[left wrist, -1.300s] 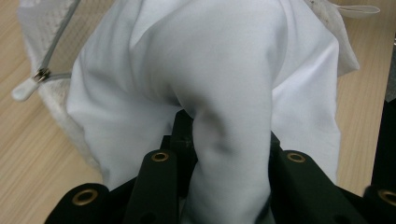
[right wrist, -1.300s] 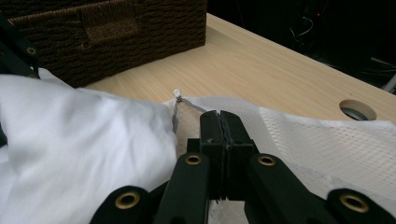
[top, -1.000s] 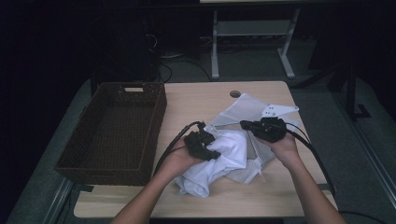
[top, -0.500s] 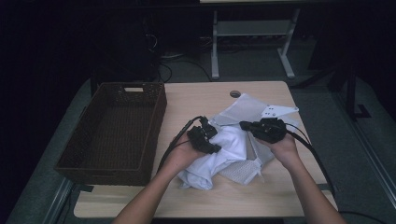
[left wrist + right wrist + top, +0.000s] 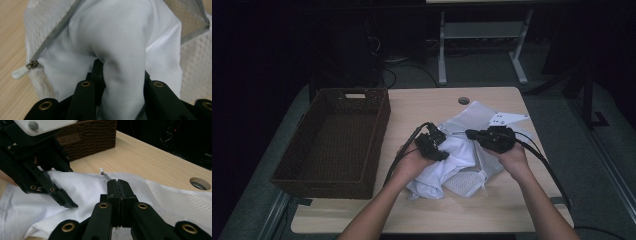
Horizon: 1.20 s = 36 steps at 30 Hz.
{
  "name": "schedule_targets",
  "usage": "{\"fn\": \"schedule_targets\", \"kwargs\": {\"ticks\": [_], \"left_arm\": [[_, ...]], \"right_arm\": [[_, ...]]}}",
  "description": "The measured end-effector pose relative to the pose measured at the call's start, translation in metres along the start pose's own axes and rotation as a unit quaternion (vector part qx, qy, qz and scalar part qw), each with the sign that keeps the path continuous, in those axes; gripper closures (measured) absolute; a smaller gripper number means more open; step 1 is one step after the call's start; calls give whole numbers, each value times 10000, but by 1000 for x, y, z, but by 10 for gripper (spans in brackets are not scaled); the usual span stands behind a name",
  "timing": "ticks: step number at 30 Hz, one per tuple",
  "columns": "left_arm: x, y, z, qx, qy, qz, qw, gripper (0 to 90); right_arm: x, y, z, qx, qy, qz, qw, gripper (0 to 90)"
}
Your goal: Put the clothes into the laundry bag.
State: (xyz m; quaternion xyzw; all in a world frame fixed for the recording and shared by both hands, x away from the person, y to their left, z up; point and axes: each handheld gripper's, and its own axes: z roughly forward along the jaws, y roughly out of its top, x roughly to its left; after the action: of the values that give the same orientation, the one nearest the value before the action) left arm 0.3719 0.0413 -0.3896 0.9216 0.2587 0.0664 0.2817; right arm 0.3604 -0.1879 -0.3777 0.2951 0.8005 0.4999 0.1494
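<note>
A white mesh laundry bag point(image 5: 473, 113) lies on the wooden table point(image 5: 422, 105), with a white cloth point(image 5: 432, 177) partly in its mouth. My left gripper point(image 5: 443, 151) is shut on a bunched fold of the white cloth point(image 5: 120, 37), at the bag's zipped opening. The zipper pull point(image 5: 18, 73) hangs at the left in the left gripper view. My right gripper point(image 5: 470, 134) is shut on the mesh bag's edge point(image 5: 175, 197) and its jaws point(image 5: 119, 192) press flat together on the fabric. The left gripper point(image 5: 37, 170) stands close in front of it.
A dark brown wicker basket point(image 5: 379, 125) stands on the table's left side, its corner point(image 5: 92, 135) behind the left gripper. A round cable hole point(image 5: 463, 100) sits near the far edge. Bare wood lies in front of the bag. Cables trail from both grippers.
My left gripper has moved a little to the right and away, toward the bag's mouth, carrying the cloth with it. The right gripper has stayed put.
</note>
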Motion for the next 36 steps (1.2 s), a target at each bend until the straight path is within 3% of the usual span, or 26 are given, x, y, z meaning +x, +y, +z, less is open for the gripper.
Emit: {"fn": "schedule_targets", "kwargs": {"ticks": [10, 25, 36], "left_arm": [[-5, 14, 13, -108, 42, -173, 9998, 695], [-1, 32, 32, -228, 165, -496, 9984, 690], [3, 35, 44, -220, 262, -561, 9978, 650]], "right_arm": [[0, 1, -1, -36, 31, 6, 10000, 886], [2, 0, -2, -21, 50, -13, 10000, 886], [0, -4, 0, 75, -7, -33, 10000, 886]]}}
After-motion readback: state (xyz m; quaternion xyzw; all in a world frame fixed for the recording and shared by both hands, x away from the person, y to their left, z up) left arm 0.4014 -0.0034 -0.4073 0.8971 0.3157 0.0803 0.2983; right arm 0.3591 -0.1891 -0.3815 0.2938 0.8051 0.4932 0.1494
